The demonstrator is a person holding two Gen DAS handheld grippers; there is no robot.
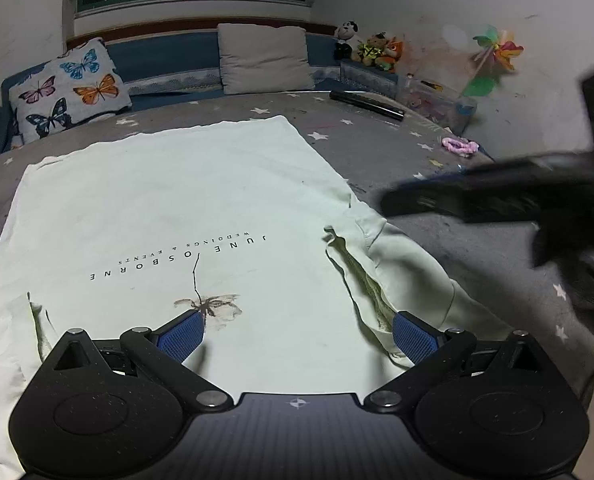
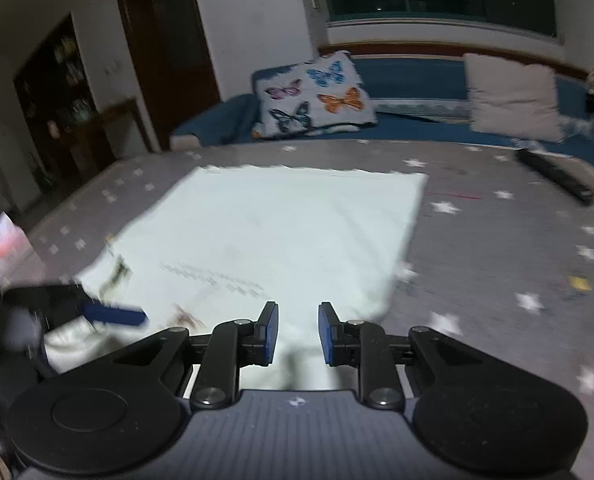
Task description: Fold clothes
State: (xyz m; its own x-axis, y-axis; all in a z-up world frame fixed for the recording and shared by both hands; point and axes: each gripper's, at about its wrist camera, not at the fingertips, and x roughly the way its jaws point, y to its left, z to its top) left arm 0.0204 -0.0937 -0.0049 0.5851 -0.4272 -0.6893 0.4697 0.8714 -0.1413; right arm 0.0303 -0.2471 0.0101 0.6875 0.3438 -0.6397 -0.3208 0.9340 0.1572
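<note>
**Figure: Pale T-shirt laid flat, both tongs empty above it**

A pale green T-shirt [image 1: 185, 216] lies spread print-up across the centre of the left wrist frame, on a grey star-patterned bed cover [image 1: 377, 148]. Its right sleeve [image 1: 393, 264], at centre right, is already turned inward over the body, judged a first fold. The left tongs [image 1: 297, 332] hover wide open over the chest print, gripping nothing. The right tongs [image 2: 297, 332] stand narrowly parted over the shirt's near edge, also empty; the cloth looks soft, thin and lightly creased.
</note>
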